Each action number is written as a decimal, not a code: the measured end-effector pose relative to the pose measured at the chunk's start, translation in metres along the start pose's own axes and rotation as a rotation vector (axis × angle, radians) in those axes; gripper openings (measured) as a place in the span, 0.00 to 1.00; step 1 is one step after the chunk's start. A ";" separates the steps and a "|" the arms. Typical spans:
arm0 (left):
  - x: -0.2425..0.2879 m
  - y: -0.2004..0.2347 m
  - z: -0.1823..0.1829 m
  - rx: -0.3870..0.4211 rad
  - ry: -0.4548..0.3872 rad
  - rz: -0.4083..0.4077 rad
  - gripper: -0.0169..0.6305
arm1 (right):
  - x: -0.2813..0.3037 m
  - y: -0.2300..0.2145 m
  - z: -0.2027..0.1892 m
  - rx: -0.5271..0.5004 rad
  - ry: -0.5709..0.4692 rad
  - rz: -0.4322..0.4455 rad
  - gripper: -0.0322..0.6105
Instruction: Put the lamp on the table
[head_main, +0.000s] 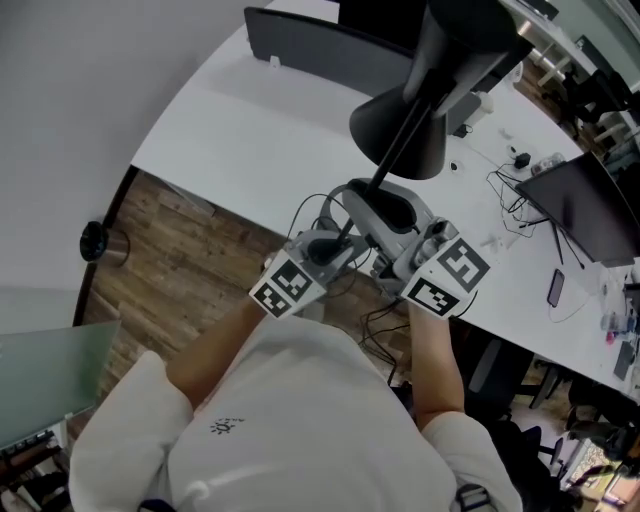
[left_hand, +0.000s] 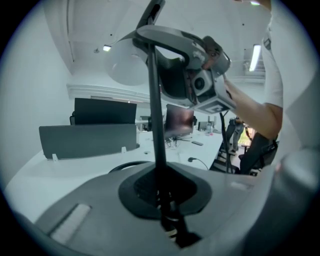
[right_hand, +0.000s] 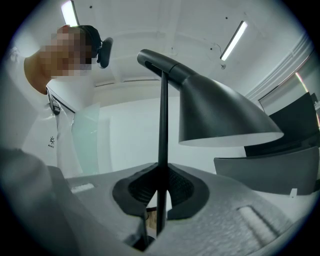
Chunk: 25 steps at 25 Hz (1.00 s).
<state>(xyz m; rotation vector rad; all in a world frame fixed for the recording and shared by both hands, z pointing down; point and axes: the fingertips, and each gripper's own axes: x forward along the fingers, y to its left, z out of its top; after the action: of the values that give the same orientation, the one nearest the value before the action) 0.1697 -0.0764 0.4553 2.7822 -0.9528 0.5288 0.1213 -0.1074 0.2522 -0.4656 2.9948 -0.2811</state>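
Note:
A black lamp with a cone shade (head_main: 400, 125) hangs in the air over the edge of the white table (head_main: 240, 140). Both grippers hold its thin stem (head_main: 392, 150). My left gripper (head_main: 345, 228) is shut on the stem (left_hand: 157, 125) low down, and the stem runs up between its grey jaws to the shade (left_hand: 127, 65). My right gripper (head_main: 388, 208) is shut on the same stem (right_hand: 163, 150), with the shade (right_hand: 220, 115) to the upper right. The lamp's base is hidden, and a black cable (head_main: 312, 208) loops beside the grippers.
A dark divider panel (head_main: 320, 45) stands at the table's far edge. A dark monitor (head_main: 590, 205), cables and small items lie at the right. Wooden floor (head_main: 180, 270) with a round black object (head_main: 95, 240) lies on the left. A chair (head_main: 510, 370) stands lower right.

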 end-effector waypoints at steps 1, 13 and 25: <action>0.001 0.002 -0.001 -0.001 0.001 0.000 0.05 | 0.001 -0.001 -0.001 0.001 0.002 0.001 0.10; 0.013 0.053 -0.008 -0.001 0.012 -0.040 0.05 | 0.038 -0.043 -0.010 0.016 0.025 -0.042 0.10; 0.027 0.147 -0.029 0.046 0.035 -0.117 0.05 | 0.104 -0.112 -0.029 0.036 0.031 -0.140 0.10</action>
<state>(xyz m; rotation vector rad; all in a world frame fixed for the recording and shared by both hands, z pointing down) 0.0909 -0.1996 0.4967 2.8377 -0.7749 0.5873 0.0515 -0.2398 0.2955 -0.6744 2.9860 -0.3558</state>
